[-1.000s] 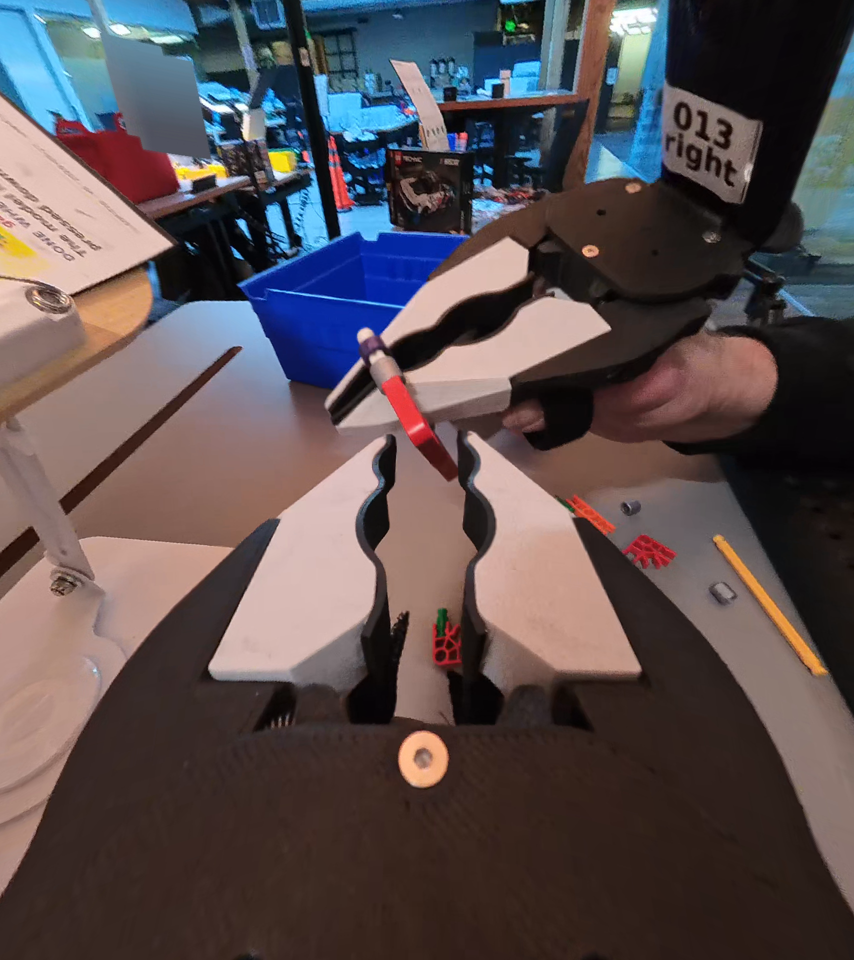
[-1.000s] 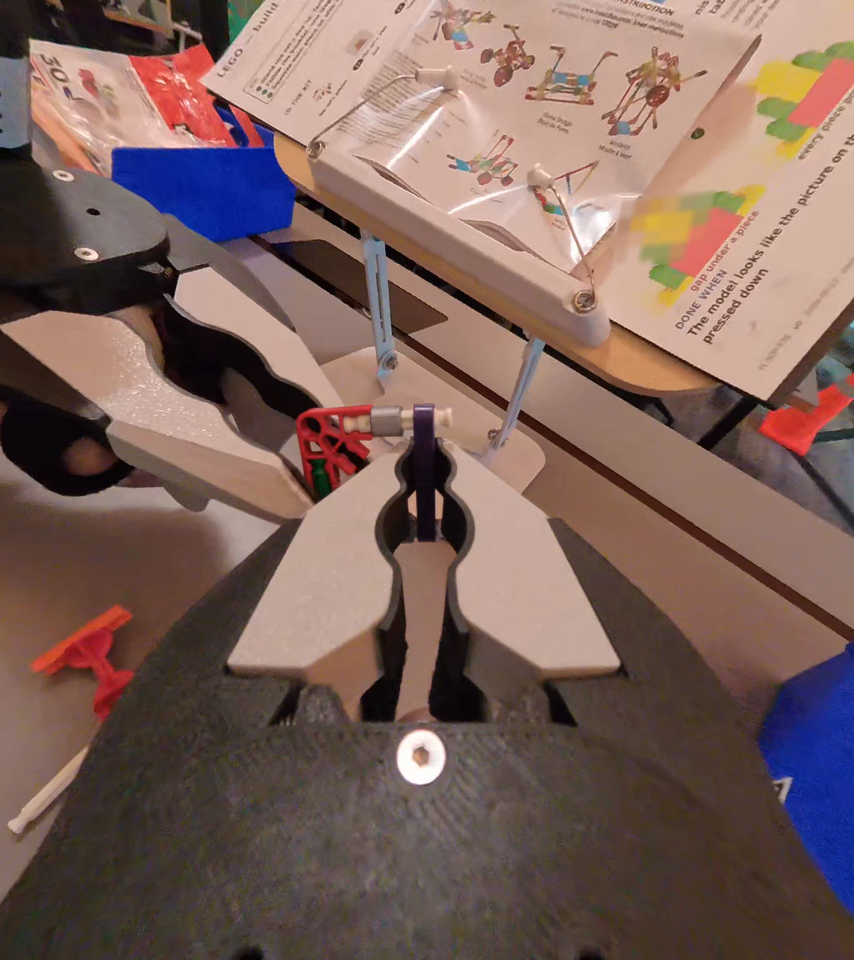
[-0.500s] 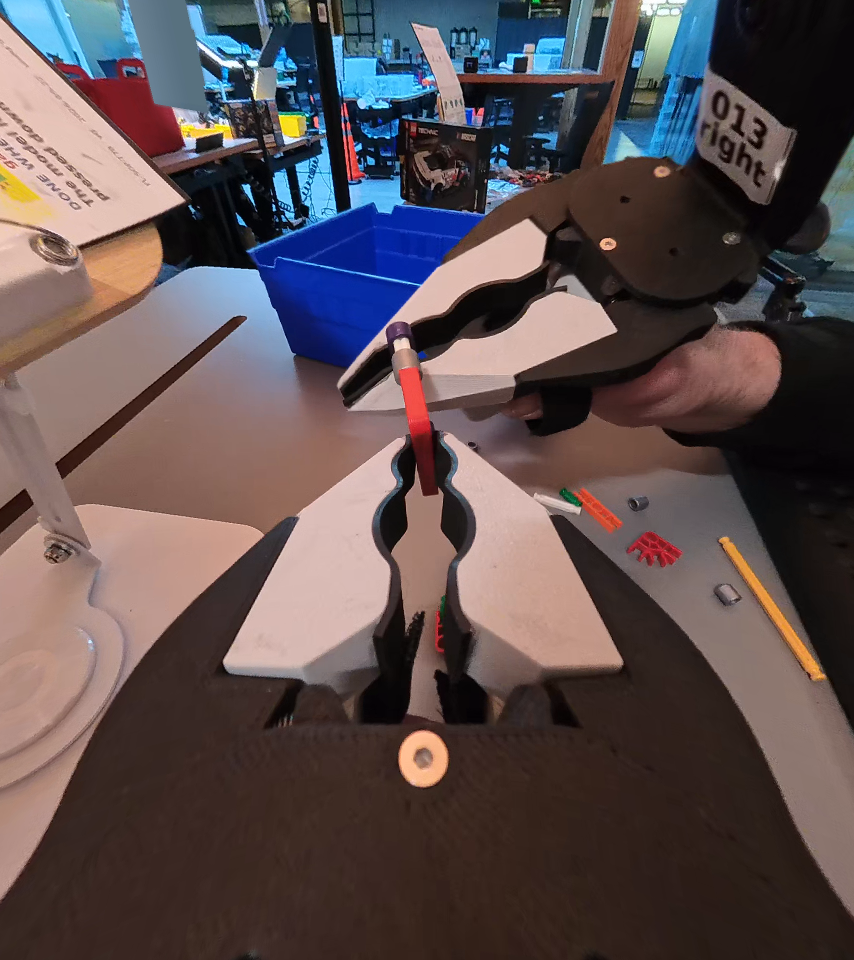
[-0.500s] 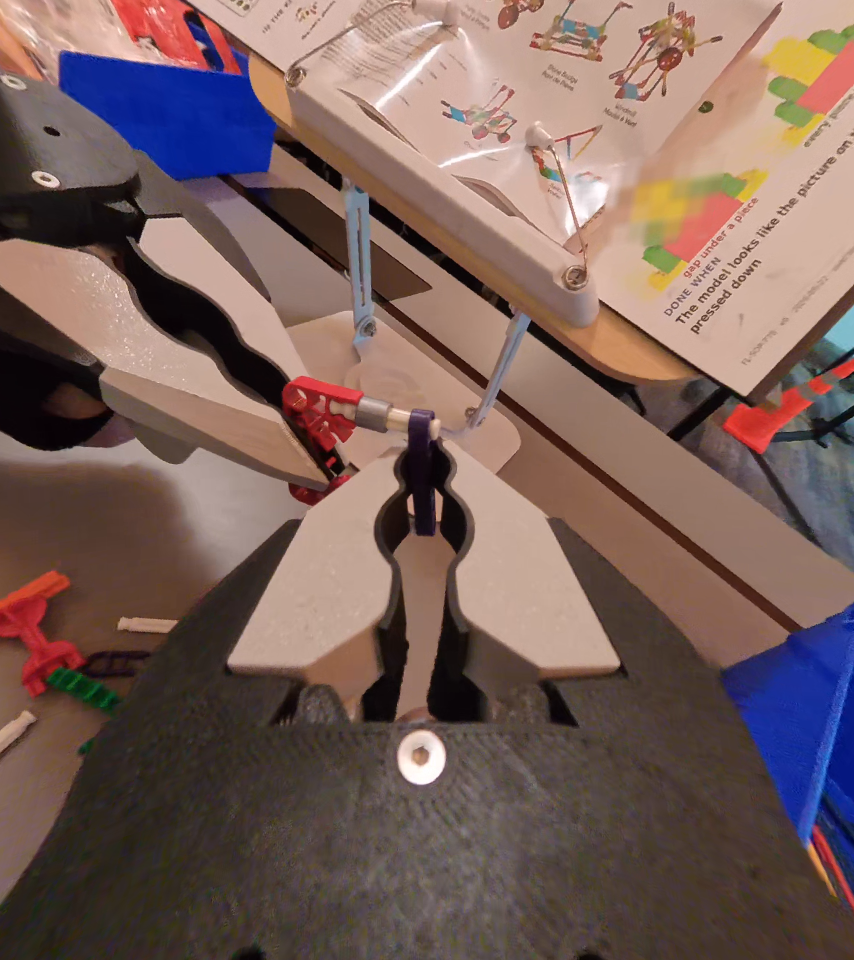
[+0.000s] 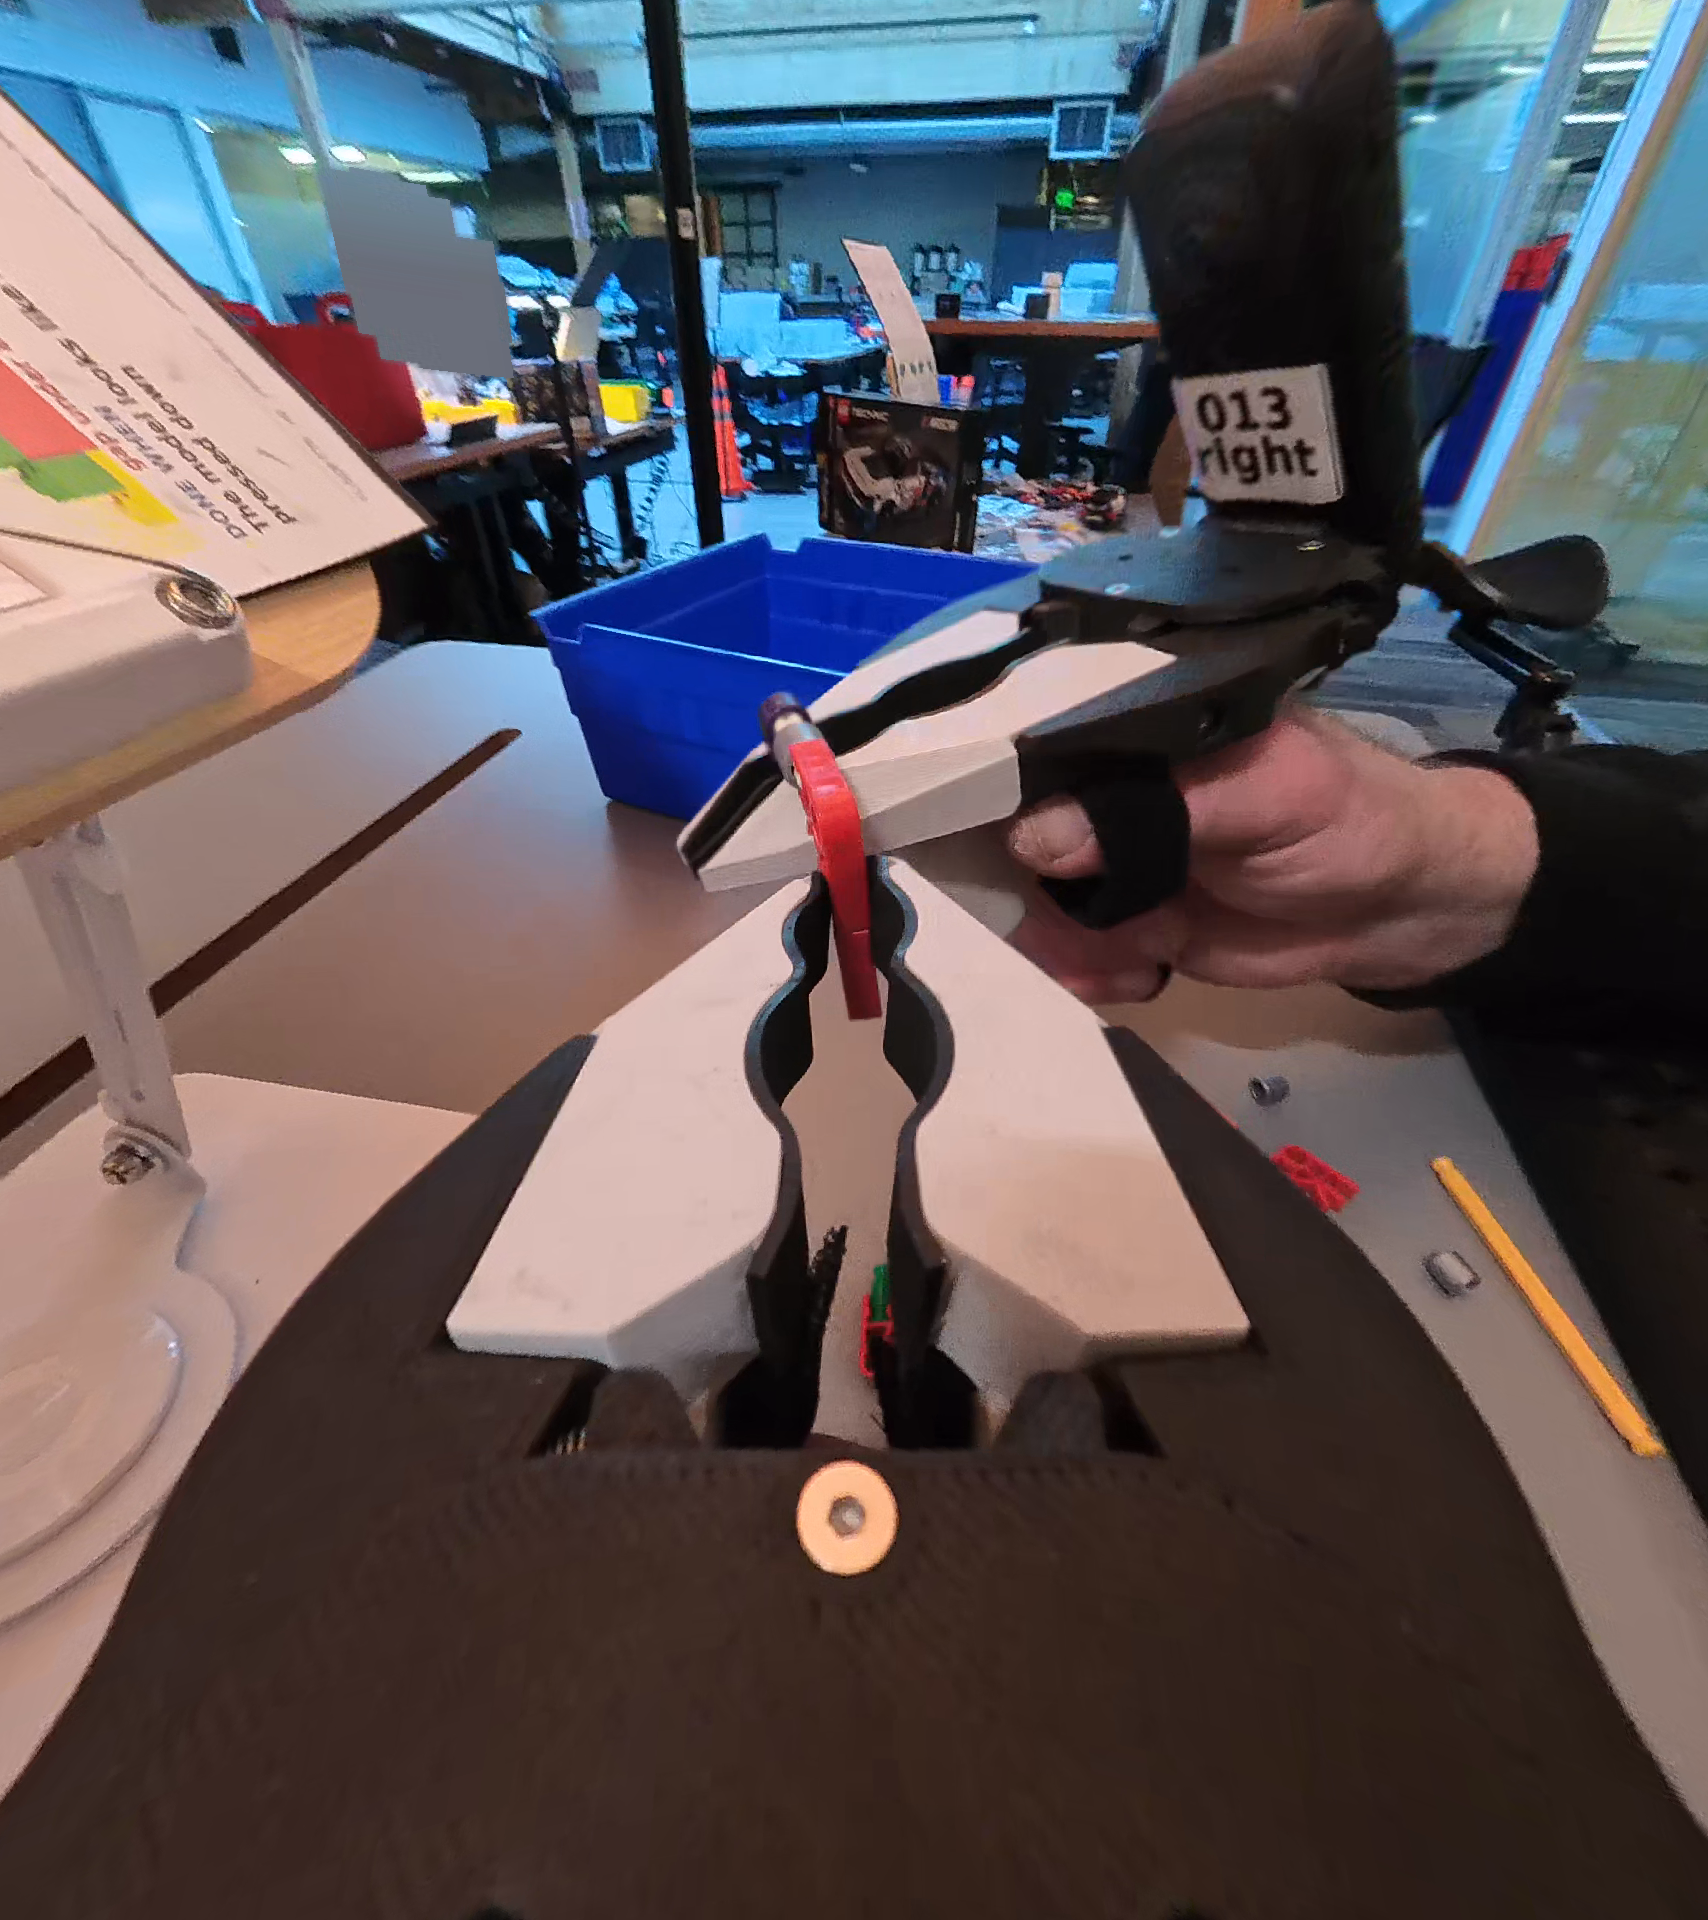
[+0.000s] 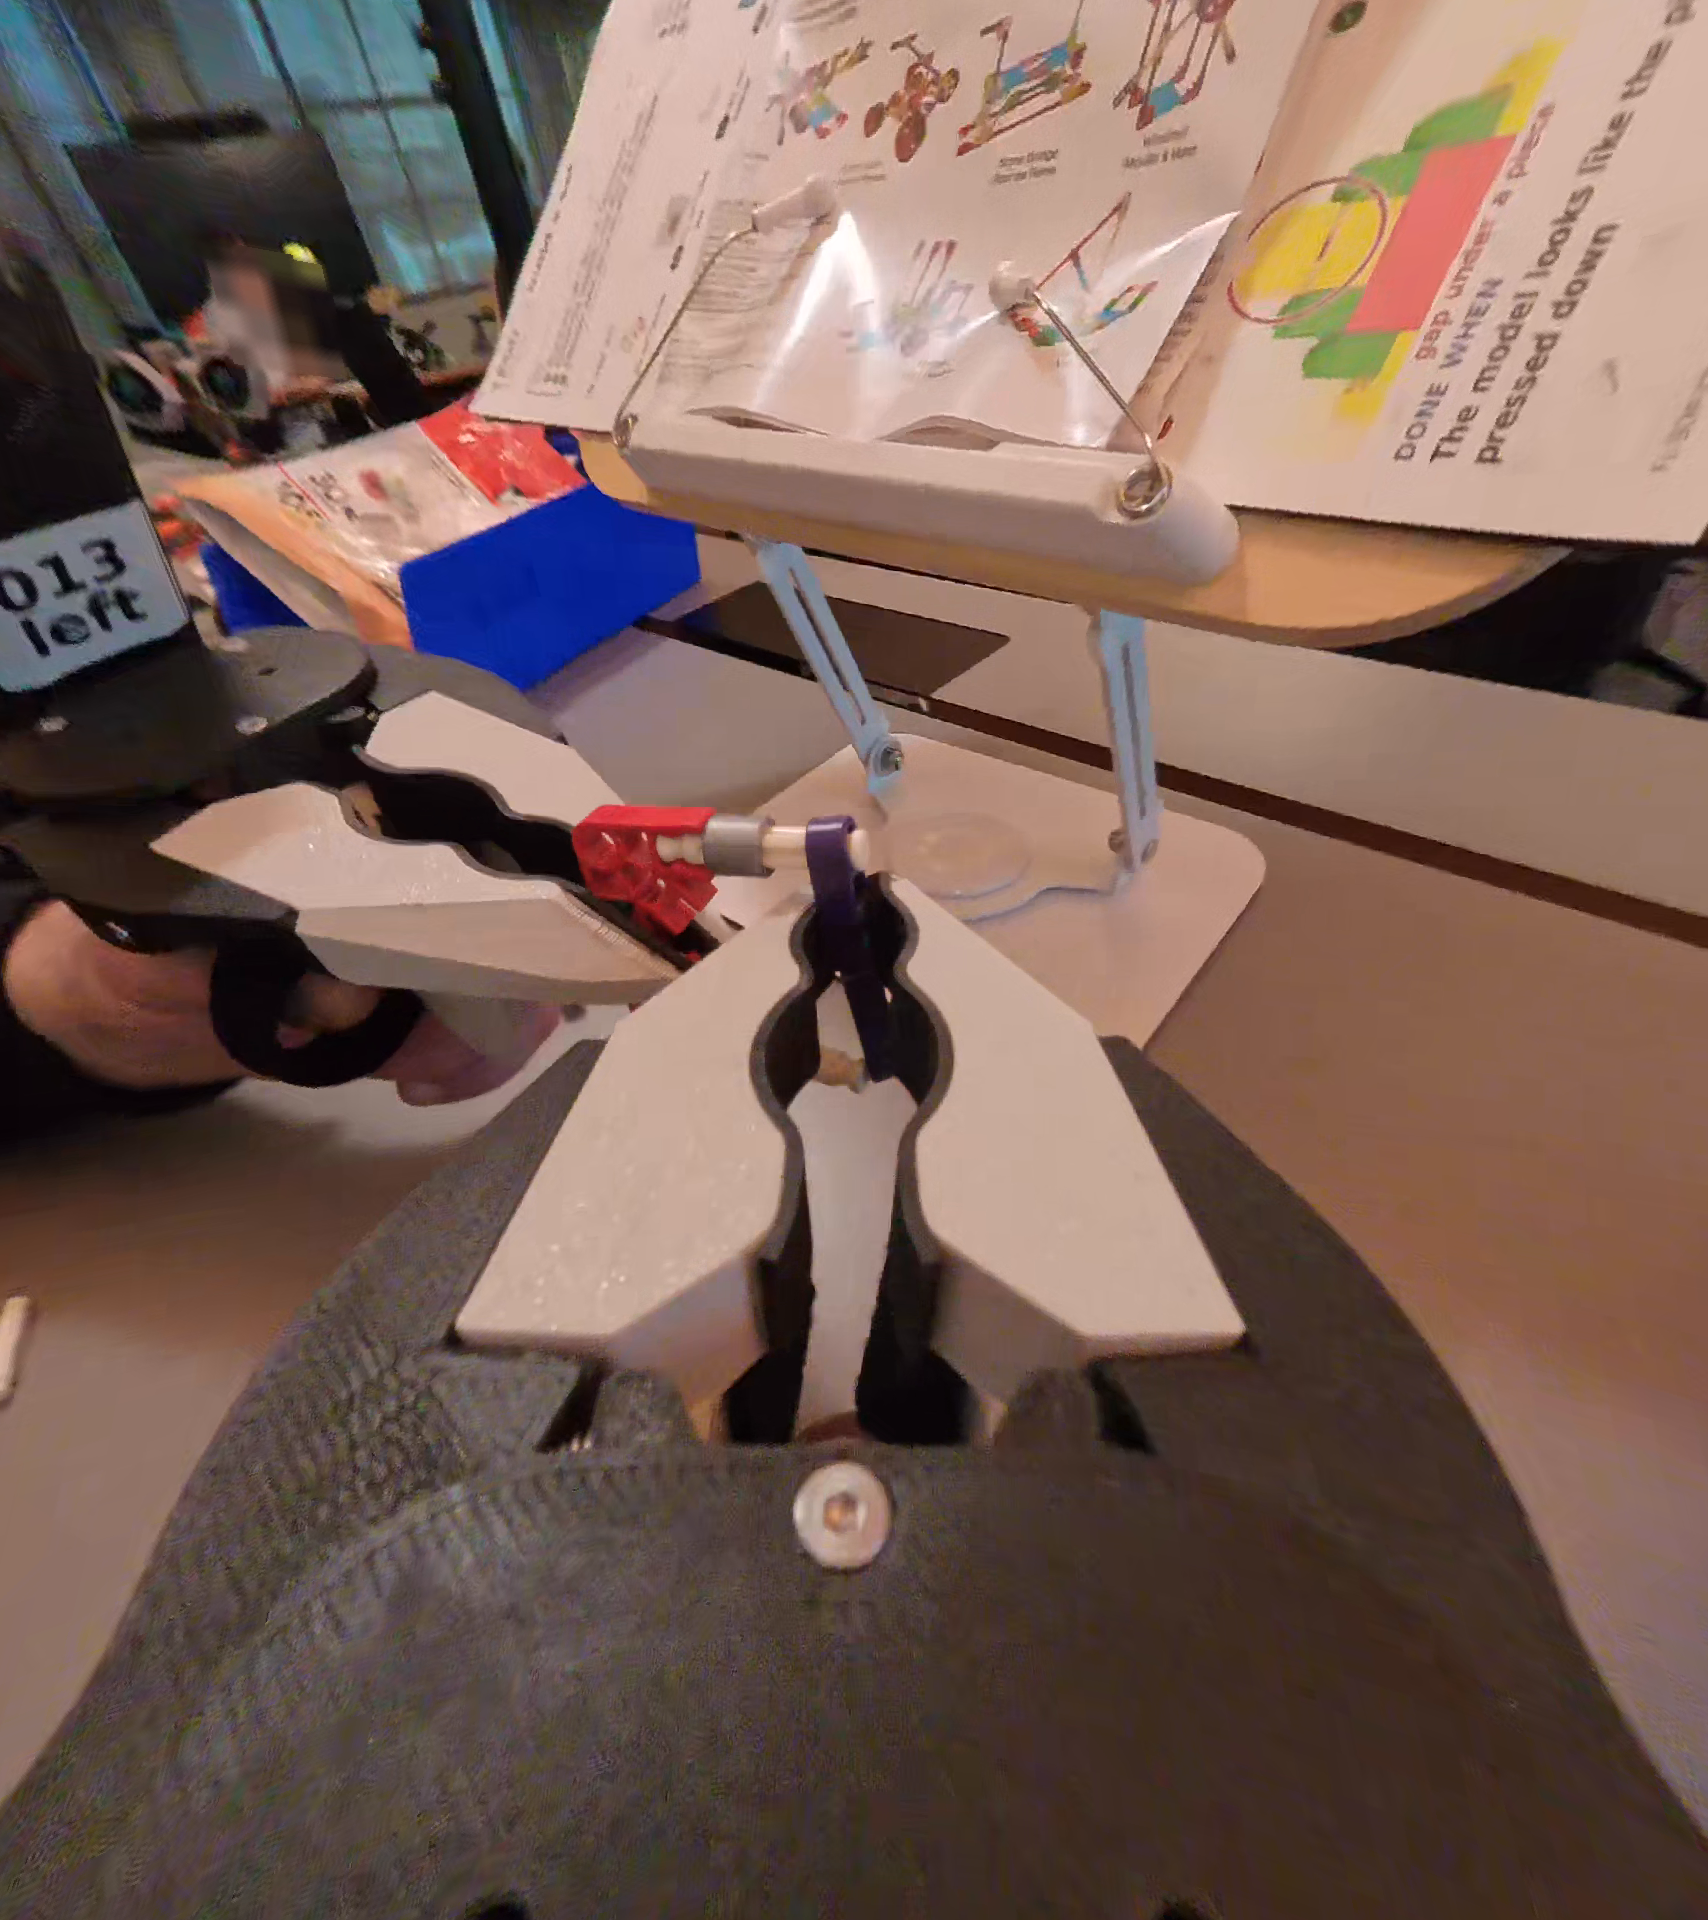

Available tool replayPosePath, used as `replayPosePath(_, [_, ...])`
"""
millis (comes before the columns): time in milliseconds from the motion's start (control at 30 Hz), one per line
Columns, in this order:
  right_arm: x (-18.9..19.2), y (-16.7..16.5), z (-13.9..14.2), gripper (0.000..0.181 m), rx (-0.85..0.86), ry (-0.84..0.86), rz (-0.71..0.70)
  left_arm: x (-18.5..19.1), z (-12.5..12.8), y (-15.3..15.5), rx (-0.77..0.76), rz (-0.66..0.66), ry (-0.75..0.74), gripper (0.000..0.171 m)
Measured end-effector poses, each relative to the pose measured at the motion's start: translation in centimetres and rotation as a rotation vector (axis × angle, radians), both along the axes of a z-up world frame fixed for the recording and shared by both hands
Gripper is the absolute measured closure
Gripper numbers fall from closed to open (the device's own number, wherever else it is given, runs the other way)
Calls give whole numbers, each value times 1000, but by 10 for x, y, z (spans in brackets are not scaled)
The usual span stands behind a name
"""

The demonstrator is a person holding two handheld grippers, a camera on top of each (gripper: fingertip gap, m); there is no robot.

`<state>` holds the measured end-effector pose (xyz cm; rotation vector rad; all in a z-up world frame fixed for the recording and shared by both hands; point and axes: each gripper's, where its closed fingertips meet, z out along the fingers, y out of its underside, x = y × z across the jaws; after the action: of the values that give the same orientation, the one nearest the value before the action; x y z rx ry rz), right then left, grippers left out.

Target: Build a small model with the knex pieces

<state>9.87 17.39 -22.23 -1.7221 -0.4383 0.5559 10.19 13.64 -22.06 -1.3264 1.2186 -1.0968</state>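
Observation:
A small toy assembly hangs between both grippers above the table: a red connector point(image 5: 845, 883), a grey spacer point(image 6: 734, 840) on a white rod, and a purple connector point(image 6: 850, 935). My left gripper point(image 5: 848, 914) is shut on the red connector; it also shows in the right wrist view point(image 6: 663, 935). My right gripper point(image 6: 855, 909) is shut on the purple connector; it also shows in the left wrist view point(image 5: 725, 831), held by a hand point(image 5: 1297, 862). The two grippers meet at roughly a right angle.
A white book stand point(image 6: 933, 488) with instruction sheets stands just behind the grippers, its base point(image 5: 50, 1351) on the table. A blue bin point(image 5: 725, 644) sits beyond. Loose pieces lie on the table: a yellow rod point(image 5: 1546, 1309), a red piece point(image 5: 1312, 1174), grey spacers point(image 5: 1449, 1270), a white rod point(image 6: 3, 1351). Both grippers' tips are close together, under 4 cm apart. The yellow rod point(image 5: 1546, 1309) is about 25 centimeters from both grippers' fingertips.
My left gripper closed on the red connector, which was loose between its open fingers a second ago. Both grippers rose and the assembly now lies level between them.

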Motion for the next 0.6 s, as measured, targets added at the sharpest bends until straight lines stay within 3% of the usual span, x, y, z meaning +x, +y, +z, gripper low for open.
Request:
replayPosePath(100, [4,3,1,178,64,-84,-38,2,-2,3,74,57,21,167])
replayPosePath(333, [10,3,7,176,201,-335,-122,1,-6,8,92,92,56,167])
replayPosePath(433, [9,3,10,177,196,-298,-123,2,-4,7,96,99,55,167])
replayPosePath(600, [7,1,9,178,86,-76,-66,3,3,3,142,123,15,167])
